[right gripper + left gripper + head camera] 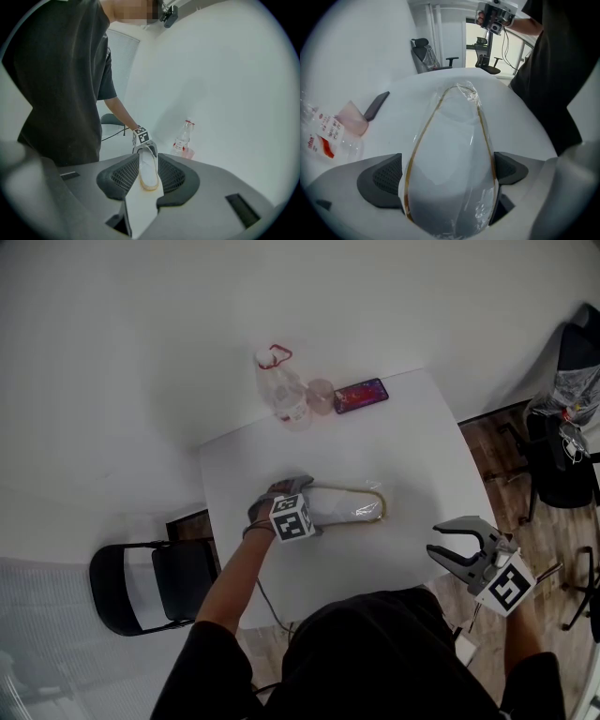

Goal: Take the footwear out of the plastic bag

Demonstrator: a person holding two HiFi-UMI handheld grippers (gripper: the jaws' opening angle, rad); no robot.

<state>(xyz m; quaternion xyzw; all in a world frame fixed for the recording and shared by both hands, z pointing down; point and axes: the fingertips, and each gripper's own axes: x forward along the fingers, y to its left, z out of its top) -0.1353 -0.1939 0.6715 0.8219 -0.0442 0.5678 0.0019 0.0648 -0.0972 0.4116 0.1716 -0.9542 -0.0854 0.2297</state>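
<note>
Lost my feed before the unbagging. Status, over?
Left gripper open, straddling bagged shoe on table. Right gripper open, empty, at table's near corner. Bottle, phone far side, clear.

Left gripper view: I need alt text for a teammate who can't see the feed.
The left claw stands open over a white shoe in a clear bag, with one pad on each side of it, on a white table. A phone and a bottle are at the left.
</note>
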